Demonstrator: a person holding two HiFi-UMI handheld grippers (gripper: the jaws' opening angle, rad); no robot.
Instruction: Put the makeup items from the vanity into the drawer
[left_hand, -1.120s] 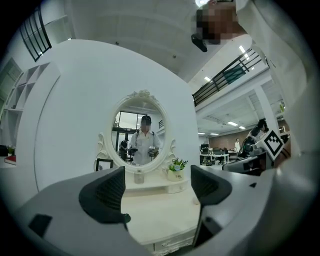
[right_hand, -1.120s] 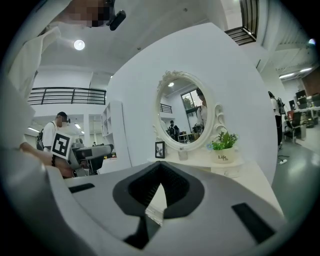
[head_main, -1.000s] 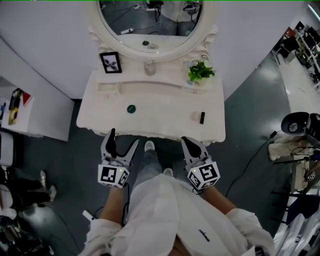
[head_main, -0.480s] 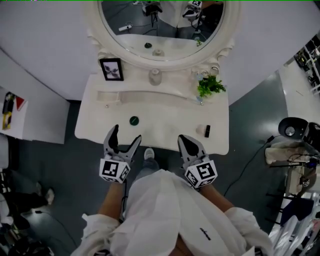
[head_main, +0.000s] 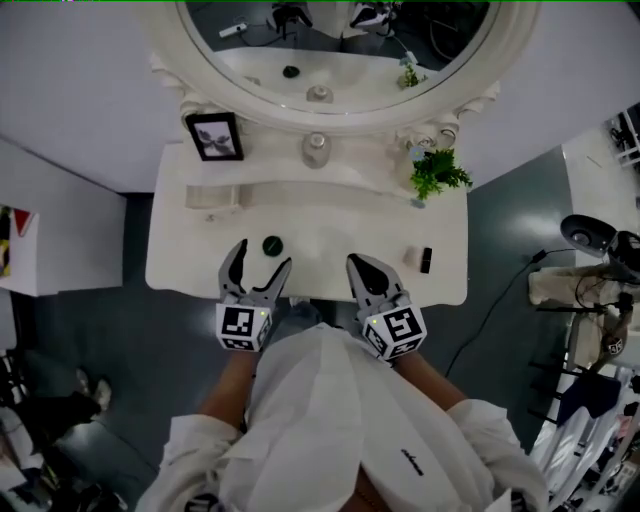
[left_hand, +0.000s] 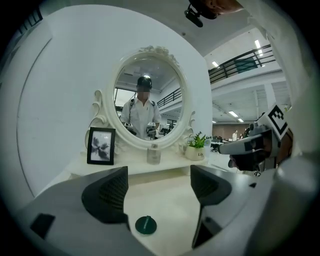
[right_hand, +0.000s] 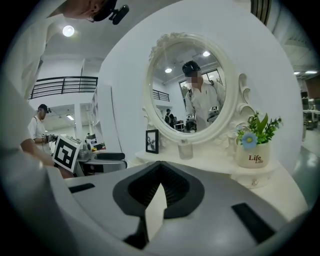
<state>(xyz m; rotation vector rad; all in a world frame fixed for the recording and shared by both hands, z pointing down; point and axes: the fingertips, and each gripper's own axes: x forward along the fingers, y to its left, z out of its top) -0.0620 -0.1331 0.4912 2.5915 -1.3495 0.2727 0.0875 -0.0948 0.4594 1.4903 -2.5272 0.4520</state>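
In the head view, the white vanity counter (head_main: 330, 225) carries one round dark green disc (head_main: 272, 245) just ahead of the left hand-held gripper (head_main: 259, 264). It also carries one small black tube (head_main: 426, 259), right of the right hand-held gripper (head_main: 357, 266), and the pale blob (head_main: 410, 258) beside the tube is too small to tell. The left gripper view shows its jaws apart and empty with the disc on the counter beyond them, while the right gripper view shows its jaws pressed together on nothing.

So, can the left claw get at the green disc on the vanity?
Probably yes: the left claw is open, and the green disc lies just ahead of it on the vanity, nothing between.
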